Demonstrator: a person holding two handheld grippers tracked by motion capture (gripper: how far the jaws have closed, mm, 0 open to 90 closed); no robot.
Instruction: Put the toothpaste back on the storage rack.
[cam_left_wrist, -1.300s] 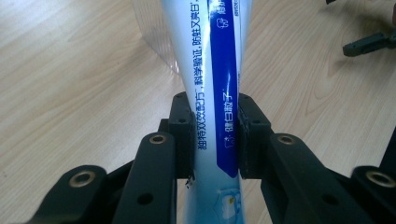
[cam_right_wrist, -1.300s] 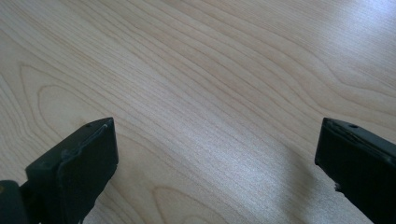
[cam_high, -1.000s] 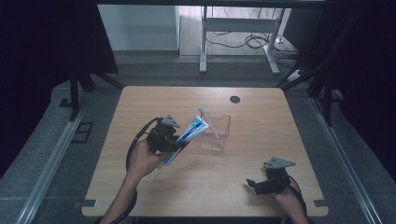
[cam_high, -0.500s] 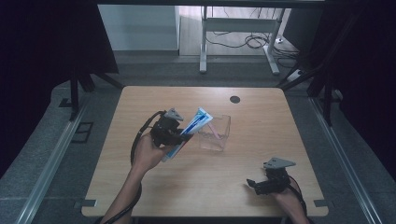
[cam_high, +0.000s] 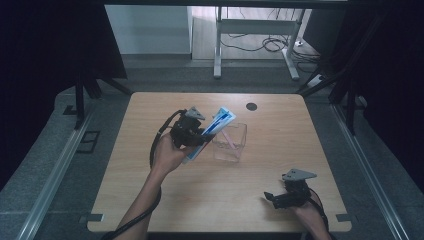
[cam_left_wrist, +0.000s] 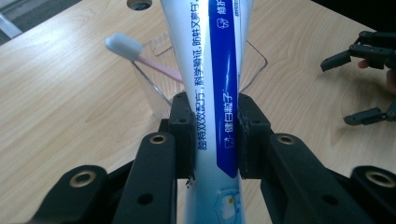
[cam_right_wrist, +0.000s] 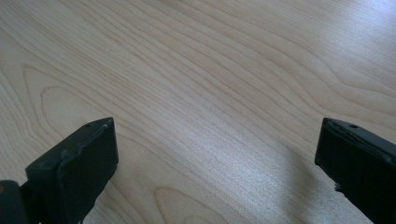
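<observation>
Your left gripper (cam_left_wrist: 215, 135) has its pads clamped on the sides of the blue-and-white toothpaste tube (cam_left_wrist: 212, 84), gripping it low on the body, so most of the length sticks out ahead of the jaws and a short end hangs back toward your hand. Just past the jaw tips stands the clear square tumbler (cam_high: 229, 142), with the pink toothbrush (cam_left_wrist: 140, 53) already leaning in it, white bristle head up at the rim on the jaws' left. The tube looks meant for that tumbler, and in the high view its far end already reaches over the near rim.

To do this well, swing the tube more upright before lowering, so its leading end drops inside the walls rather than riding on the rim. Aim for the open side away from the toothbrush, since a knock there could tip the light tumbler. Release only once the end is well down inside.

Your right gripper (cam_high: 286, 196) rests low near the table's front edge, well to the right of the tumbler, jaws spread wide with nothing between them. It could steady the tumbler if it starts to slide.

Farther out, the pale wood-grain table (cam_high: 310, 145) has a dark cable hole (cam_high: 251, 106) beyond the tumbler. Behind it are grey floor, the white legs of a desk frame (cam_high: 250, 30) and loose cables (cam_high: 262, 44), with dark curtains at both sides.
</observation>
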